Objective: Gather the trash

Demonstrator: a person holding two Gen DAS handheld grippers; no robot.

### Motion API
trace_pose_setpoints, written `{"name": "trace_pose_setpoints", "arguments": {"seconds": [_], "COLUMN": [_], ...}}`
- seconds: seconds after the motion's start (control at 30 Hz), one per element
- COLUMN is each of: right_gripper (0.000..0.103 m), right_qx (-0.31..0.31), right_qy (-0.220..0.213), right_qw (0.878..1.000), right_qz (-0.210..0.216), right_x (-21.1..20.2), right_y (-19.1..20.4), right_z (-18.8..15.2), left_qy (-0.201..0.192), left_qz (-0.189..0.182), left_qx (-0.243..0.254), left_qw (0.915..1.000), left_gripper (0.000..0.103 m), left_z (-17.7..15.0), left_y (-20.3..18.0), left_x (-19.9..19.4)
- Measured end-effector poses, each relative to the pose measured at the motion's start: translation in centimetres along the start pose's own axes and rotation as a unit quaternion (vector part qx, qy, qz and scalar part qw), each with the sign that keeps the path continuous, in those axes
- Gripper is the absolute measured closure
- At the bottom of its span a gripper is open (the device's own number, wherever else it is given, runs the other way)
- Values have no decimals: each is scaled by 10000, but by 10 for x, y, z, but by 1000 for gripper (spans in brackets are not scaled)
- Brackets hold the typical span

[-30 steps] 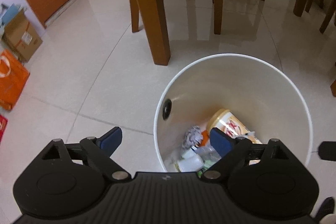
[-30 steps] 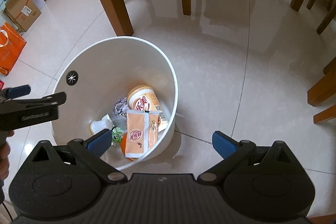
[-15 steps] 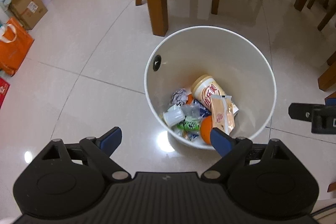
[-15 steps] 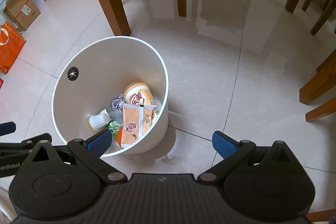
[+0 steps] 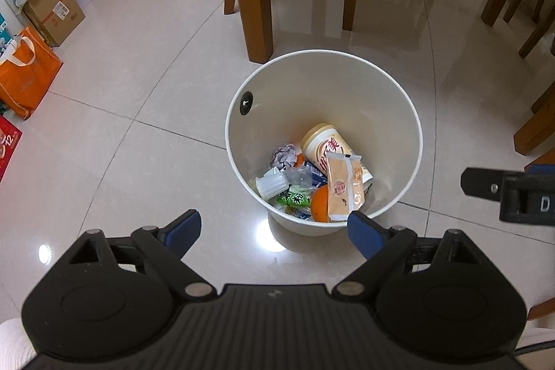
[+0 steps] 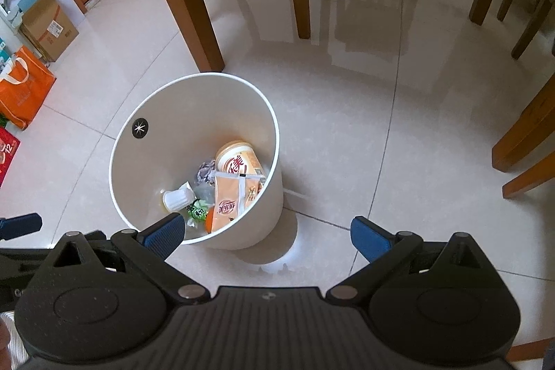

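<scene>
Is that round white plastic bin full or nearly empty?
Mostly empty: the round white plastic bin holds trash only at its bottom, and bare inner wall rises well above the pile.

My left gripper [image 5: 274, 233] is held high, angled downward, jaws spread wide, nothing between the blue pads [image 5: 184, 229]. My right gripper [image 6: 266, 235] sits in a like pose, also tilted down, jaws wide apart and empty. Each unit appears at the edge of the other's view: the right at the left camera's right margin, the left at the right camera's lower left.
</scene>
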State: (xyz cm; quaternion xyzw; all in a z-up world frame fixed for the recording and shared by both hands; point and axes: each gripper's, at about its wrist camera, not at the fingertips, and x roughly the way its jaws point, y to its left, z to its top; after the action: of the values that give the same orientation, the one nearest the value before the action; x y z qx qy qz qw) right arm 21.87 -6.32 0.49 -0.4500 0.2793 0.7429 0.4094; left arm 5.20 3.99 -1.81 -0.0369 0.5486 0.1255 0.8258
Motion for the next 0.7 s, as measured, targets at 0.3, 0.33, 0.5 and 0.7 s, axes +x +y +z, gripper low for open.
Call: {"name": "trace_pose_setpoints", "arguments": {"seconds": [0.3,0.33,0.5,0.7], "right_gripper": [0,0,0,0], "right_qx": [-27,-26,-2,-48], "right_qy": [28,46,149,202], "right_qw": [10000,10000,9999,9998], "right_qz": [44,36,66,39], "right_x": [-1,0,4,5], "right_y": [0,0,-2,-4], "right_z": [1,0,0,-2], "left_qy": [-62,-64,-77,-80], "left_qz": [-36,-49,-94,-15], "left_qx": [74,68,-20,-49], "left_qw": [9999,9999,9999,10000], "left_gripper": [12,12,12,12], "left_z": [-2,-2,-1,-3], "left_y": [-8,-9,-8,-9], "left_x": [-4,-4,-6,-5]}}
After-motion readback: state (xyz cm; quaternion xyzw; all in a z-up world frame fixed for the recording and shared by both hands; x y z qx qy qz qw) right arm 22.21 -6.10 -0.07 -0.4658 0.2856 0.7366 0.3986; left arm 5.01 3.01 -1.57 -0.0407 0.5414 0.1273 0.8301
